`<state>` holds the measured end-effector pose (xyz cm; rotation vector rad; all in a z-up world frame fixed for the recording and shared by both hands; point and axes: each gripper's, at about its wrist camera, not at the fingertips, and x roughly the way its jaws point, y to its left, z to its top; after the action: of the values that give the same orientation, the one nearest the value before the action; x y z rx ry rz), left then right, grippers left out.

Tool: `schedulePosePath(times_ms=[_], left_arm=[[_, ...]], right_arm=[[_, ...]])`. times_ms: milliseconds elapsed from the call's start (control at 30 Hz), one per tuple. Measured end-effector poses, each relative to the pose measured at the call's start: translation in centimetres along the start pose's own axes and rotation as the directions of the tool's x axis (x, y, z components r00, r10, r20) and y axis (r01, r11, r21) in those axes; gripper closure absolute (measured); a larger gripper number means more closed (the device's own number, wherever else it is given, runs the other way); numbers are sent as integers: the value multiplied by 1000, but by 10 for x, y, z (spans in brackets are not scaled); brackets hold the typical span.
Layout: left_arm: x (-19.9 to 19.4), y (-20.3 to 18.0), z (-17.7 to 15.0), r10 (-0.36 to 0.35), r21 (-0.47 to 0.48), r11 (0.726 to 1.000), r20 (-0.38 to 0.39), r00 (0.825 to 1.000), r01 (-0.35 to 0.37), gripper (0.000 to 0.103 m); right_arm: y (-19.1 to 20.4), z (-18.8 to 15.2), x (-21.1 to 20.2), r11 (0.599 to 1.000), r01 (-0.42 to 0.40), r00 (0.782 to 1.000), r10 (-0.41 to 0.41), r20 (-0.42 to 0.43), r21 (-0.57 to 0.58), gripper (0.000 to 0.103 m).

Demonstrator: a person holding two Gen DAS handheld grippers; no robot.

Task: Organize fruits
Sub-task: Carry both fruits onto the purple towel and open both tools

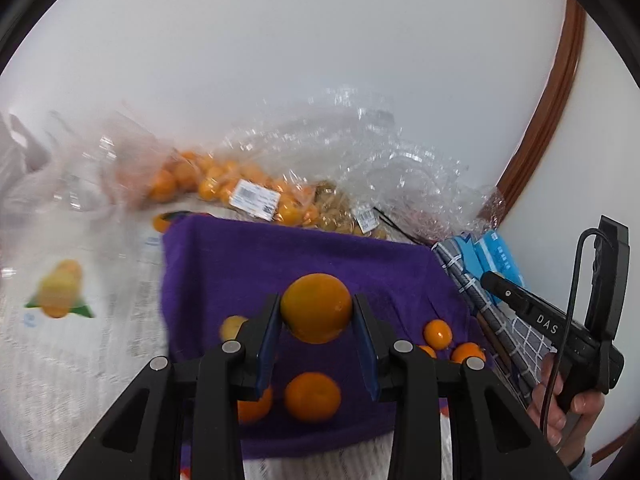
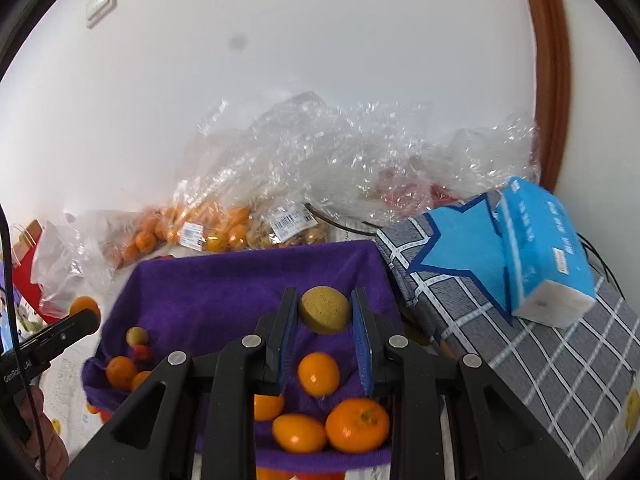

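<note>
My left gripper (image 1: 316,316) is shut on an orange (image 1: 316,307) and holds it above the purple towel (image 1: 240,264). My right gripper (image 2: 325,314) is shut on a yellowish-brown round fruit (image 2: 325,310) above the same purple towel (image 2: 224,284). Several loose oranges lie on the towel, one below the left jaws (image 1: 312,397) and a cluster near the right jaws (image 2: 357,424). A small yellow-green fruit (image 2: 137,336) and a small red one (image 2: 142,353) lie at the towel's left. The right gripper's body (image 1: 556,332) shows at the right of the left wrist view.
Clear plastic bags with small oranges (image 2: 208,232) and brownish fruit (image 2: 296,236) lie behind the towel against the white wall. A blue tissue pack (image 2: 548,252) rests on a grey checked cloth (image 2: 560,360) to the right. A white printed sheet (image 1: 80,320) covers the surface at left.
</note>
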<state>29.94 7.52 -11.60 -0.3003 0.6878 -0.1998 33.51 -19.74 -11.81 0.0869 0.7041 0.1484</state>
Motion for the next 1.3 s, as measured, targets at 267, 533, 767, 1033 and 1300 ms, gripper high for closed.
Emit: schedulePosePath(times_ms=[267,533,767,1033,1300], left_arm=[[36,-10,-21,26,48,999,-28,999,-24,69],[43,-15,-30,-9,66,998,-7,1000,9,69],[51,-17,-31,6,72,997,-19,1000,-4,69],[61,-15,-33,40,65,997,-44,998,-37,69],[63,-17,-34,47,84,996,-50,998,-42,69]], right_arm=[[-14,-13,45,1000,-1,998,3,-57,31,77],[-1,-24,55,998,58,998,-59,-11,-38,77],[1,-30,65,996,79,996,-80,-30,-43,77],[-5,-31,70,997,74,996,-74,-54,-12,77],[-6,-34,66,997,77,996,-77,-47,-15,71]])
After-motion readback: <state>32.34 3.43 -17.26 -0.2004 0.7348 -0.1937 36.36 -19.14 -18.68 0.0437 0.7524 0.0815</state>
